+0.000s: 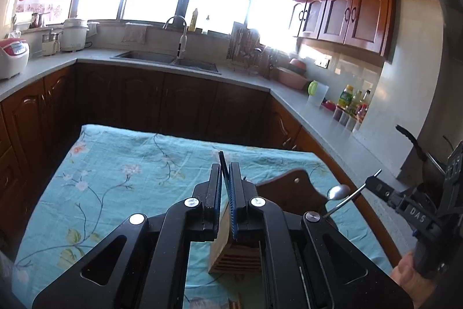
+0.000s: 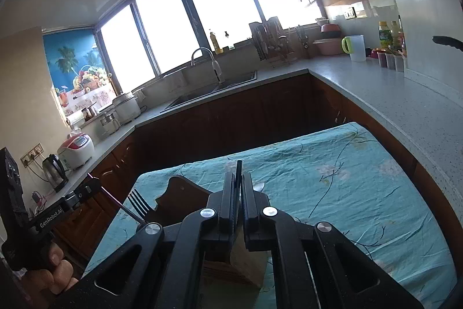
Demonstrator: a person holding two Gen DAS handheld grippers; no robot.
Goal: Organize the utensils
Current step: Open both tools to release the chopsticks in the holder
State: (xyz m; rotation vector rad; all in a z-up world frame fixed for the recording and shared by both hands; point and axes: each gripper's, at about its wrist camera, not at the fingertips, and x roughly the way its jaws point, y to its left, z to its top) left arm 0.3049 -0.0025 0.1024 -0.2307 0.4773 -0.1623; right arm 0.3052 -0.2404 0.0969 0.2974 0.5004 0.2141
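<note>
My left gripper [image 1: 225, 168] is shut on a thin dark handle whose tip pokes up between its fingers. In the right wrist view the same left gripper [image 2: 89, 186] carries a fork [image 2: 137, 201] on that handle. My right gripper [image 2: 238, 178] is likewise shut on a thin handle. The left wrist view shows this right gripper [image 1: 371, 183] with a spoon [image 1: 338, 191] below it. A light wooden slotted block [image 1: 231, 259] stands on the table right under both grippers and is partly hidden by them [image 2: 249, 265].
A teal floral cloth [image 1: 115, 164] covers the table. A dark wooden board with a hole [image 1: 289, 187] rises just behind the block. Beyond the table are brown cabinets, a grey counter [image 2: 390, 94] with bottles and a jug, and a sink [image 1: 162, 58].
</note>
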